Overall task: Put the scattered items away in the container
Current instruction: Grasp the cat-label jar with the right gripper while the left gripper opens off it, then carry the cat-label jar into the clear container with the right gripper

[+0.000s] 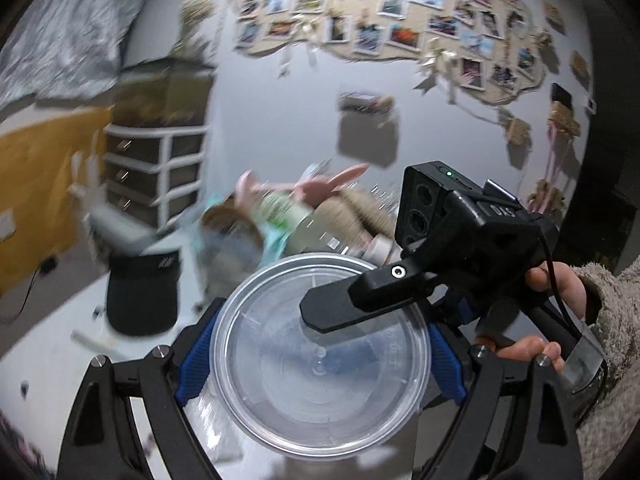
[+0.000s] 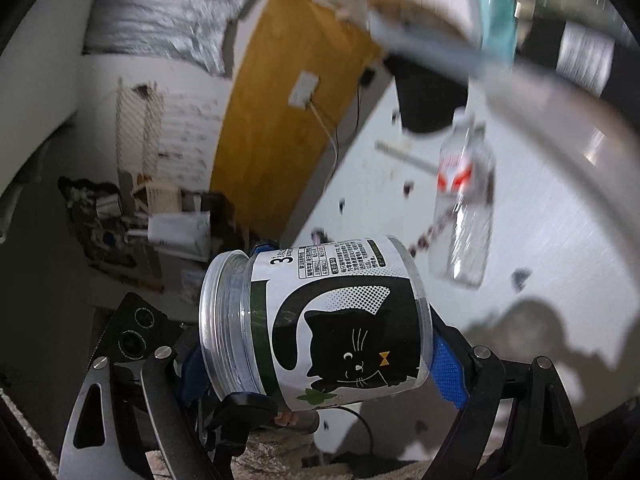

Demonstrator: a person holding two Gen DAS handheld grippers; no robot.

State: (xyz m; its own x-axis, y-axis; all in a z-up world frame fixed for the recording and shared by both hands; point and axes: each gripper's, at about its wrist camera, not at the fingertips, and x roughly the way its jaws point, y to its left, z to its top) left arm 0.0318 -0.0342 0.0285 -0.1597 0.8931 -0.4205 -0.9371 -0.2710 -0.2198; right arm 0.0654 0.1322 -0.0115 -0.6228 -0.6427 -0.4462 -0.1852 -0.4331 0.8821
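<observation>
In the left wrist view my left gripper (image 1: 320, 364) is shut on a clear plastic jar (image 1: 320, 360), seen lid-end on between the blue pads. My right gripper's black body (image 1: 460, 240) and the hand holding it reach in from the right onto the same jar. In the right wrist view my right gripper (image 2: 316, 344) is shut on the jar (image 2: 320, 320), which has a white label with a black cat and lies tilted. A clear empty water bottle (image 2: 464, 200) lies on the white table (image 2: 540, 220) among small dark scattered bits (image 2: 520, 276).
A black cap (image 1: 142, 292), a white stick (image 1: 92, 340), a pile of bottles and pink and teal items (image 1: 288, 208) and a white drawer unit (image 1: 156, 172) are on or beyond the table. A photo collage covers the wall (image 1: 380, 12). A yellow board (image 2: 280, 120) stands at the table edge.
</observation>
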